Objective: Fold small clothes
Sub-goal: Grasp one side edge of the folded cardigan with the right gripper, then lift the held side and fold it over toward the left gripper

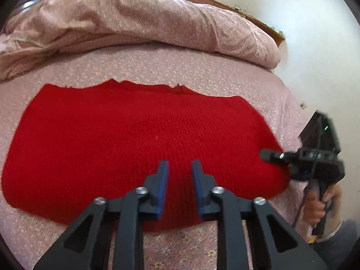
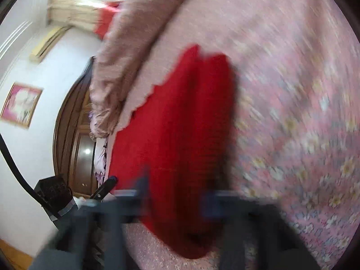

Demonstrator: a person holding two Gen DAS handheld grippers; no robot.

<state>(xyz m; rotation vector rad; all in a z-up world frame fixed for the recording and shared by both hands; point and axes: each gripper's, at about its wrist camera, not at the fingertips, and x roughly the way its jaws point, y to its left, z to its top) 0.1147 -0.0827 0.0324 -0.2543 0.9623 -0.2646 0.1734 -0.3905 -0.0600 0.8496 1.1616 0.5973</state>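
A red knitted garment [image 1: 139, 139] lies flat on the pink flowered bedsheet [image 1: 180, 67]. My left gripper [image 1: 180, 168] is open and empty, its blue-padded fingers hovering over the garment's near edge. My right gripper, hand-held, shows at the garment's right edge in the left wrist view [image 1: 267, 155]. In the blurred right wrist view the right gripper [image 2: 175, 195] has its fingers apart over the garment [image 2: 180, 135], which looks folded into a narrow strip there.
A bunched pink quilt [image 1: 139, 20] lies across the far side of the bed. A wooden headboard [image 2: 67, 135] and white wall with a framed picture [image 2: 21, 104] stand beyond. The person's hand [image 1: 319, 202] holds the right gripper.
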